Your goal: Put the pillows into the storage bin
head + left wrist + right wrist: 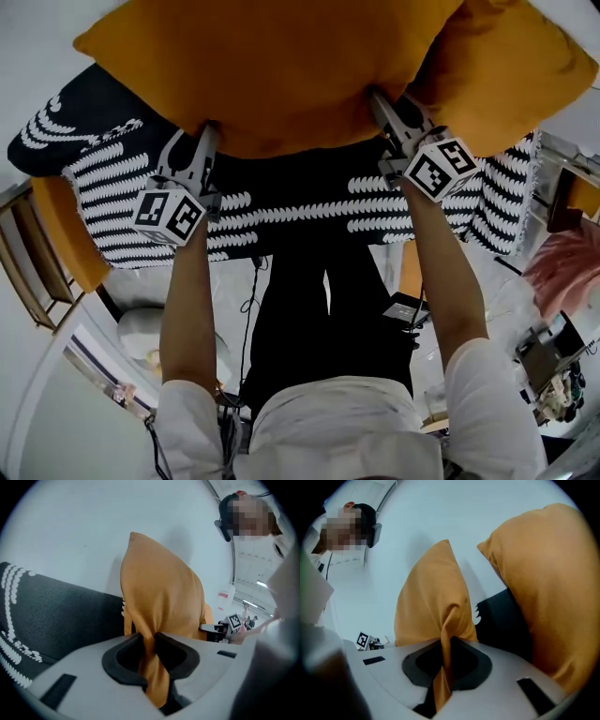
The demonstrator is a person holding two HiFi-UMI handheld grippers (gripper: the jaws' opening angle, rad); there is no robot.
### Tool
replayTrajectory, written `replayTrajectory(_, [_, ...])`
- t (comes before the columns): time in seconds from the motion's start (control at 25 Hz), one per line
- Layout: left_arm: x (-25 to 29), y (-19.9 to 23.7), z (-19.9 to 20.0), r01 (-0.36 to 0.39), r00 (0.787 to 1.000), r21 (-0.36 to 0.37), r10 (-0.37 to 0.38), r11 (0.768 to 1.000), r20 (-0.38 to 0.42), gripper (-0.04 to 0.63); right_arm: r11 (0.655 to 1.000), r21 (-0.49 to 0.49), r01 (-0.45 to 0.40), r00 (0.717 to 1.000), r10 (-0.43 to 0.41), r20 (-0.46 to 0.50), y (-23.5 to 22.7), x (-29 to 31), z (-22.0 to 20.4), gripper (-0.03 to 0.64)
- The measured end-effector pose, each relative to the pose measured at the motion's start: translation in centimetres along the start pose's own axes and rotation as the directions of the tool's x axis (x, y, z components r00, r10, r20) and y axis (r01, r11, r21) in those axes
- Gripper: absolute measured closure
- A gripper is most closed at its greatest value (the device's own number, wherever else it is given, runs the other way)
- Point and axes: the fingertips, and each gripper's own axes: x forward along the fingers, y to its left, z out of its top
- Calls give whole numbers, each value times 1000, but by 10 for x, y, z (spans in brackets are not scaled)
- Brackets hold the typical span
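The orange pillow (272, 66) is held up in front of the person by its near edge, with one gripper at each end of that edge. The left gripper (206, 136) has pinched a fold of the orange cover. In the left gripper view its dark fingers (123, 660) stand narrow, pressed on a twisted pleat of fabric that runs down between them, and the pillow's body rises upright just beyond. The right gripper (380, 101) grips the same way. In the right gripper view a thin ridge of orange cloth is squeezed between its close-set fingers and hangs out below them. A second orange pillow (516, 66) sits just beside the held one on the person's right, and the two touch or nearly touch where the right gripper bites. Under both lies a black textile with white leaf-like rows (291, 211), which may be another pillow or a throw; its shape is too hidden to tell. Behind everything is a plain white backdrop (70, 527). The person's bare forearms (192, 309) reach forward from white sleeves (487, 384), and a wooden frame (28, 272) stands at the left edge of the head view.
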Motion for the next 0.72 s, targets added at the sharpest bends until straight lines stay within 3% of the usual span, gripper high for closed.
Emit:
replayTrajectory(0.04, [-11,-5,4,-5,1000,11,5,1000,12,507,1000,-10,-3,1000,3,7,9,-7,2,581])
replayTrajectory(0.44, [-142,-114,76,-40,992,66,32,997,124,522,998,-6,-61,995,61,81,115,-118,68,584])
replayTrajectory(0.72, [-229,-198,144,-55,964,106,25,993,264,526,991,-84,-102,980,114,160,194,-195,150,584])
